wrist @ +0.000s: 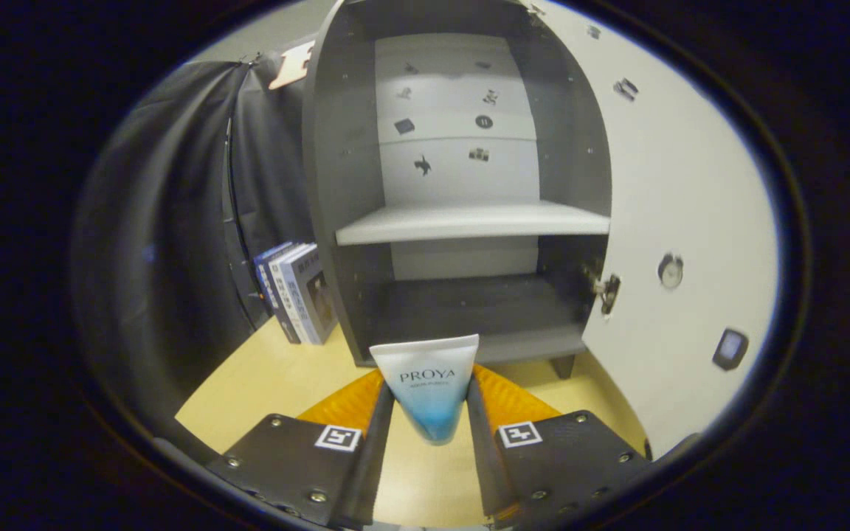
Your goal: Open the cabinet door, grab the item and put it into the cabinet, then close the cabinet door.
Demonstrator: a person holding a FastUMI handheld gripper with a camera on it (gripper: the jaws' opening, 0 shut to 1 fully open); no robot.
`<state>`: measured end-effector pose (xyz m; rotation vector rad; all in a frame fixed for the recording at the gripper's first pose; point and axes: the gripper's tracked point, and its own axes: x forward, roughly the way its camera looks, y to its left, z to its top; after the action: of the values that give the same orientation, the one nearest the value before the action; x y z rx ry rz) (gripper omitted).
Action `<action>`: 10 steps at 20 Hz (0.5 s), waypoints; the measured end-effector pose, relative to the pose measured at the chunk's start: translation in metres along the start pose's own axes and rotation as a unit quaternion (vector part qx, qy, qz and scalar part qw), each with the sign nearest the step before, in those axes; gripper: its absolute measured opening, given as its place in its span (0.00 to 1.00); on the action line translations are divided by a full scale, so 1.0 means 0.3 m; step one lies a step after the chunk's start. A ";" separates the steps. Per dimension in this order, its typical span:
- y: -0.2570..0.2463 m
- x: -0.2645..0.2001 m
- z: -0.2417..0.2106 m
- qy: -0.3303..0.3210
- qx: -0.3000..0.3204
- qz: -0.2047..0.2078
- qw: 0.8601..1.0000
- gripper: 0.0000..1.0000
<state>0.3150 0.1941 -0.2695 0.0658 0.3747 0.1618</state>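
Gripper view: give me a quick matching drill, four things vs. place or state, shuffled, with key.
1. tube
2. cabinet door
3. books
4. shelf

A. swung open, on the cabinet's right
B. standing left of the cabinet, against the booth wall
C. held between the fingers of the tool
D. bare, midway up inside the cabinet

Pairs: 1-C, 2-A, 3-B, 4-D

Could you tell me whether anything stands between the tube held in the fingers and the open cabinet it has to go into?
Nothing visible does. The gripper has its fingers pressed on the tube, and the cabinet lies straight ahead with its door swung open to the right.
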 end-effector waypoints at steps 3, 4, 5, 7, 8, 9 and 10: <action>0.001 0.019 0.241 -0.050 -0.013 0.003 0.999 0.53; 0.004 0.039 0.313 -0.066 -0.015 0.006 0.998 0.53; 0.004 0.063 0.381 -0.080 -0.017 0.007 0.997 0.53; -0.003 0.117 0.506 -0.107 -0.023 0.008 0.994 0.53; -0.007 0.149 0.558 -0.117 -0.026 0.008 0.993 0.53; -0.011 0.181 0.604 -0.127 -0.027 0.007 0.992 0.53; -0.020 0.223 0.644 -0.133 -0.027 0.005 0.991 0.53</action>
<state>0.4484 0.1930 -0.1147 0.0360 0.1035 0.1708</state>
